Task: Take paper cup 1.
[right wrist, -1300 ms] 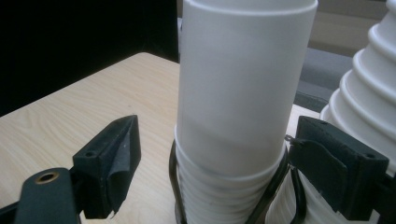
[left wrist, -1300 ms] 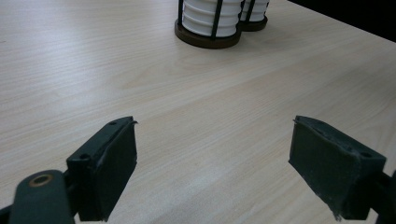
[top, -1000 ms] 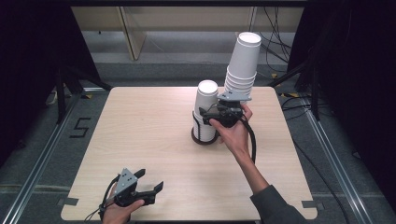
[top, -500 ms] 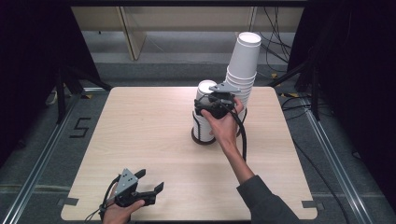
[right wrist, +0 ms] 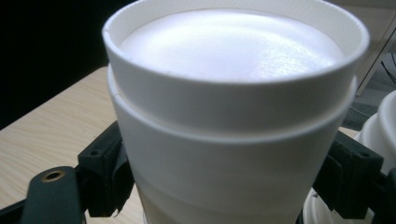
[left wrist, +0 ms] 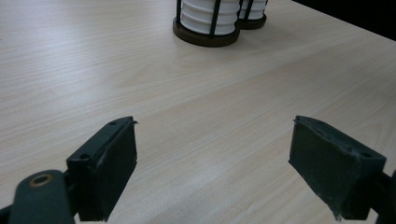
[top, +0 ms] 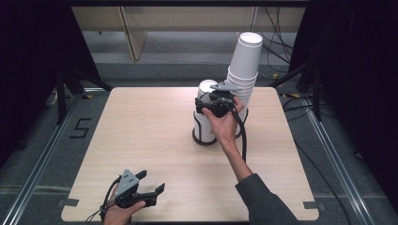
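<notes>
Here the right gripper (top: 213, 104) has its jaws set on either side of the top cup (right wrist: 233, 116) of the shorter stack (top: 205, 112); whether the pads press on the wall or stand just off it cannot be told from the right gripper view. That stack stands upside down in a dark wire holder (left wrist: 205, 35) near the middle of the table (top: 141, 140), and a taller, leaning stack (top: 243, 70) stands just behind it. Down at the near edge, the left gripper (top: 145, 187) hangs with jaws apart and nothing between them. By the look of it, the top cup has been reached but not lifted, so pulling it free and setting it down remain.
</notes>
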